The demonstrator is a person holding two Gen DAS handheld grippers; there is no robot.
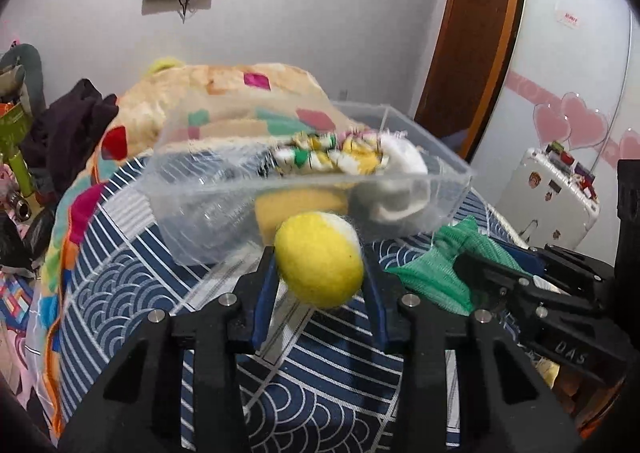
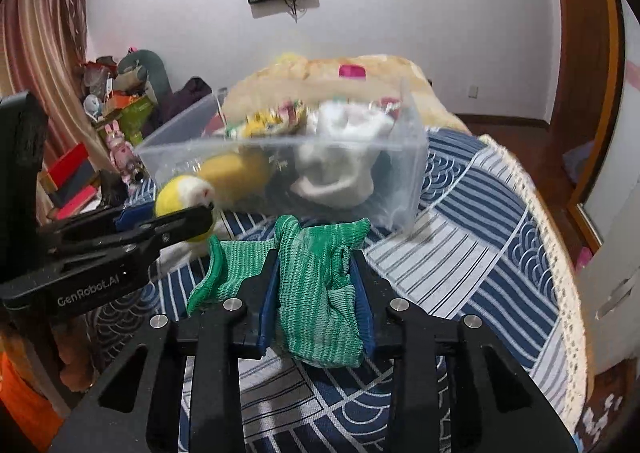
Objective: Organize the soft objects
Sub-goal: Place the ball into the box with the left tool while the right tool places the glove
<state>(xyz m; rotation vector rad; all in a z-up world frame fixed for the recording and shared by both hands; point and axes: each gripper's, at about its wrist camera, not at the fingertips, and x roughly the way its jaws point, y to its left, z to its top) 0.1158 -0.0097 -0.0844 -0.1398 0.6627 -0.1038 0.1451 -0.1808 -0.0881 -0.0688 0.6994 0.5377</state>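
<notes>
One yellow ball (image 1: 319,259) is gripped between the fingers of the left gripper (image 1: 320,273), held above the bedspread (image 1: 320,393) just before one clear box (image 1: 200,189). One green cloth (image 2: 316,293) is clamped in the right gripper (image 2: 316,293), level beside it. A white cloth (image 2: 340,169) and a patterned cloth (image 1: 328,157) are seen in the box.

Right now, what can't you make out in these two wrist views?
- Clear bin contents: motion-blurred in both views; the patterned fabric on top can't be identified.
- Yellow item in the bin: only seen through the hazy wall.
- Yellow ball: in the right wrist view, the left gripper covers its lower part.
- Green cloth: in the left wrist view, the right gripper hides its far end.
</notes>
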